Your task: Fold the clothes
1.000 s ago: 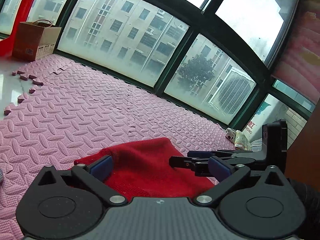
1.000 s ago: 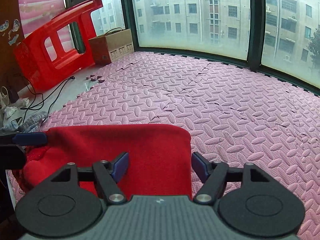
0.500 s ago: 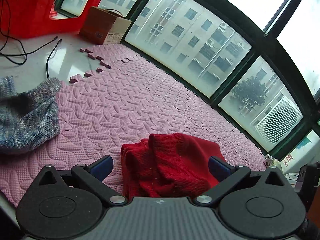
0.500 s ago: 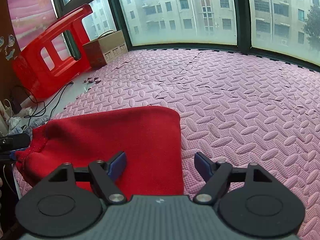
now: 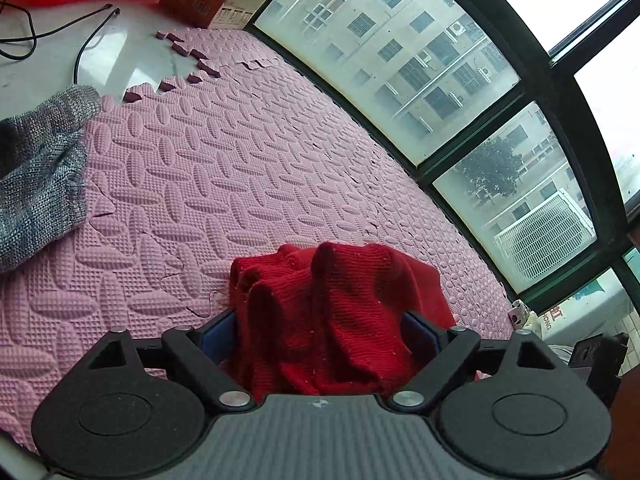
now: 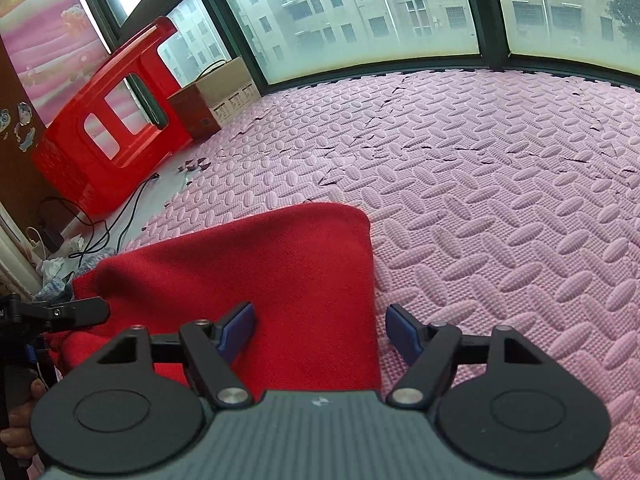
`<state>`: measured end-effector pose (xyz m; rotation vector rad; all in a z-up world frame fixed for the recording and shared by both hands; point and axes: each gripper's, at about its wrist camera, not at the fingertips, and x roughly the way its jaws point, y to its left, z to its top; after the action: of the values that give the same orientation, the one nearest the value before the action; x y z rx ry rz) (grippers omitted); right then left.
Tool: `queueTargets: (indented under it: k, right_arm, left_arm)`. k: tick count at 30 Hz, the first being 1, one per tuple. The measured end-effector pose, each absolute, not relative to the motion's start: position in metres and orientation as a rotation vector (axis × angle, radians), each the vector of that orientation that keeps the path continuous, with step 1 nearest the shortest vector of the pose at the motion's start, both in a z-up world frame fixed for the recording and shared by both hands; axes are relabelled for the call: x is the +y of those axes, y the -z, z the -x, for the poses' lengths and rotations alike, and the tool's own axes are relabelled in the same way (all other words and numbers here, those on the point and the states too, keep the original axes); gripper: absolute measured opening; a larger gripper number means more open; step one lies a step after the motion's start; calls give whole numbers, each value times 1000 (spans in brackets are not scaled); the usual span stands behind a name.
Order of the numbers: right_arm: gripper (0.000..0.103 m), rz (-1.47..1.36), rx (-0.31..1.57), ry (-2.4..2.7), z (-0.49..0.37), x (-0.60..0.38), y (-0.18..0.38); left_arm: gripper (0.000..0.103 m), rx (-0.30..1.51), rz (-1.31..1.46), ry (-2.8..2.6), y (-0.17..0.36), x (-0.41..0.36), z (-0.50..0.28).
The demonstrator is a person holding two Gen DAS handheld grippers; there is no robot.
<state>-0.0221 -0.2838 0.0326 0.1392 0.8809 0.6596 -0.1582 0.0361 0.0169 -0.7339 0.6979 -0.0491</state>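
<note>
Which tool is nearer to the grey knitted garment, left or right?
Left. The left tool straddles the bunched end of the red sweater, the end toward the grey knitted garment. The right tool is over the sweater's opposite, flat end.

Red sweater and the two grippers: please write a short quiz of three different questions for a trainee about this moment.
1. True or false: the red sweater lies on a pink foam mat.
2. Which gripper has bunched knit filling the space between its fingers: the left gripper or the right gripper?
3. Which item stands beside the red plastic stool, near the window? A) cardboard box B) bucket C) lamp

Key: 1 true. 2 left; its jaws have just been closing around the folds. 3 A, the cardboard box.
</note>
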Motion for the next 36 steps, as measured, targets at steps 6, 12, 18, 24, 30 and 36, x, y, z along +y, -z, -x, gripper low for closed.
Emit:
queueTargets:
  k: [6, 12, 18, 24, 30, 36]
  right_arm:
    - [55, -206, 894, -668, 23, -289, -31]
    - [36, -240, 850, -643, 38, -305, -40]
    - [31, -294, 782, -563, 60, -338, -49]
    - [29, -316, 738, -448, 72, -383, -55]
    - [29, -309, 690, -312, 78, -436, -62]
    - [29, -315, 654, -181, 74, -490, -62]
  left_arm:
    - [61, 691, 686, 101, -22, 36, 153]
    - [51, 683, 655, 145, -30, 30, 149]
    - [47, 684, 618, 206, -40, 7, 135]
    - [46, 712, 547, 298, -49, -41, 108]
    - [46, 754, 513, 392, -51, -103, 70]
    - [46, 777, 453, 490, -54, -172, 36]
